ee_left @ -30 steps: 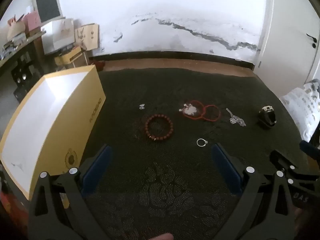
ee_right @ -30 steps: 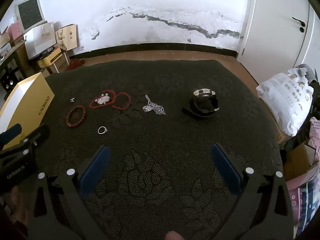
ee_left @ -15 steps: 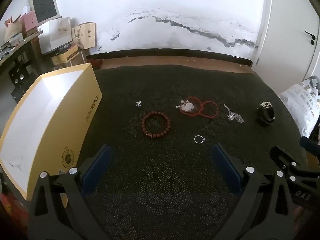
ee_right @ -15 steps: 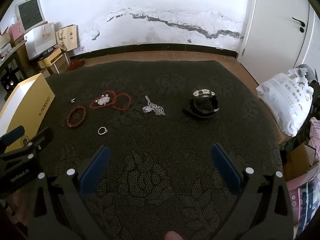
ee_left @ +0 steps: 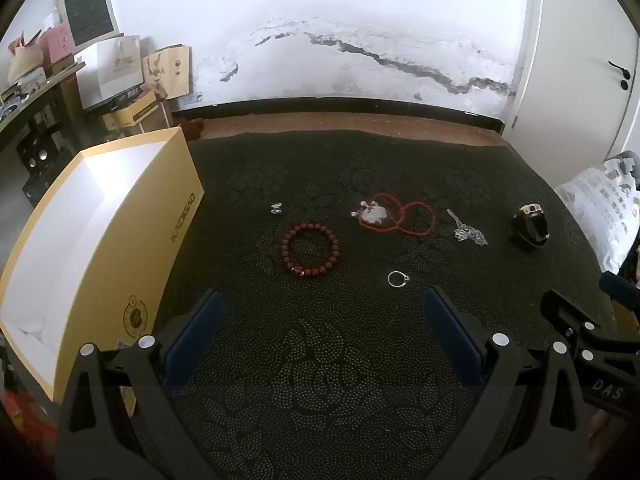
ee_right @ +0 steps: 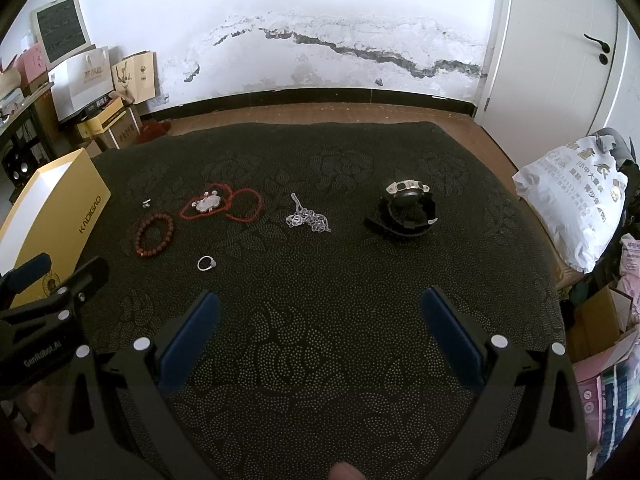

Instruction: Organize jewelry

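Jewelry lies on a dark patterned cloth [ee_left: 320, 360]. A brown bead bracelet [ee_left: 310, 249] [ee_right: 154, 235], a red cord necklace with a pale pendant [ee_left: 394, 217] [ee_right: 222, 205], a silver chain [ee_left: 468, 232] [ee_right: 308, 218], a silver ring [ee_left: 398, 279] [ee_right: 207, 263], a small earring [ee_left: 276, 208] [ee_right: 146, 202] and a black watch [ee_left: 531, 226] [ee_right: 408, 208]. An open yellow box [ee_left: 92, 240] [ee_right: 52, 216] stands at the left. My left gripper [ee_left: 320, 320] and right gripper [ee_right: 318, 320] are open and empty, well short of the jewelry.
A white printed bag [ee_right: 576, 204] lies off the cloth's right edge. Boxes and paper bags [ee_left: 120, 72] stand by the back left wall. A white door [ee_right: 560, 60] is at the back right. Wooden floor [ee_right: 320, 114] runs behind the cloth.
Both grippers have drawn back and lifted slightly; the jewelry sits a little farther and higher in view. Nothing was picked up or moved.
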Demonstrator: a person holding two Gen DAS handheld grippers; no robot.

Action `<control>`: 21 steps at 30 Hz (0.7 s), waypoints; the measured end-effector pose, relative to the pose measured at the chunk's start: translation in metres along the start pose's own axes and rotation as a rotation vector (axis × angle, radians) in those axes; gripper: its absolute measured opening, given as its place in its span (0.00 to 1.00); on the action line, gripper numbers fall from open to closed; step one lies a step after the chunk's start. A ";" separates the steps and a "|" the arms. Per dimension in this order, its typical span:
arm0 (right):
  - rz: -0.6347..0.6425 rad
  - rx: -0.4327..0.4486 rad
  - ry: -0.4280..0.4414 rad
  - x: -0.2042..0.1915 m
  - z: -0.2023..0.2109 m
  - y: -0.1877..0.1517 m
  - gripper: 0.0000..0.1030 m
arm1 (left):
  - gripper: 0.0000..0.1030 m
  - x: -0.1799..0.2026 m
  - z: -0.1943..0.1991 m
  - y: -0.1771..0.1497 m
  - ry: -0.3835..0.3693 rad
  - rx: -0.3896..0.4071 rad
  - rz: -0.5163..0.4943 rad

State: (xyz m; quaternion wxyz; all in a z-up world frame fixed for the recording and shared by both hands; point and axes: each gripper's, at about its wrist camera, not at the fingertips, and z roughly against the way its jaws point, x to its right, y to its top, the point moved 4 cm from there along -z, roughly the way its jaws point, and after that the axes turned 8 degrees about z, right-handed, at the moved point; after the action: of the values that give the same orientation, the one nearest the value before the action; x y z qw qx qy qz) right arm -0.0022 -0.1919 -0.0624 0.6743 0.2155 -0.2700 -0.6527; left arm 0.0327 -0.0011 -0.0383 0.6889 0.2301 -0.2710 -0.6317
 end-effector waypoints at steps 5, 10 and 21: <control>-0.002 0.001 -0.001 -0.001 0.000 0.001 0.95 | 0.94 0.000 0.001 0.000 -0.003 -0.002 0.005; -0.005 0.006 0.000 0.000 0.001 0.003 0.95 | 0.94 -0.001 0.001 0.001 -0.002 0.004 0.004; -0.007 0.009 0.001 0.001 0.000 0.003 0.95 | 0.94 -0.004 0.001 0.002 -0.003 0.003 0.011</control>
State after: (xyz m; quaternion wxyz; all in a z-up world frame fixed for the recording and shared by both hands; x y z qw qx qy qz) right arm -0.0001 -0.1924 -0.0602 0.6711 0.2201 -0.2719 -0.6537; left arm 0.0338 0.0032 -0.0366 0.6916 0.2287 -0.2741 -0.6279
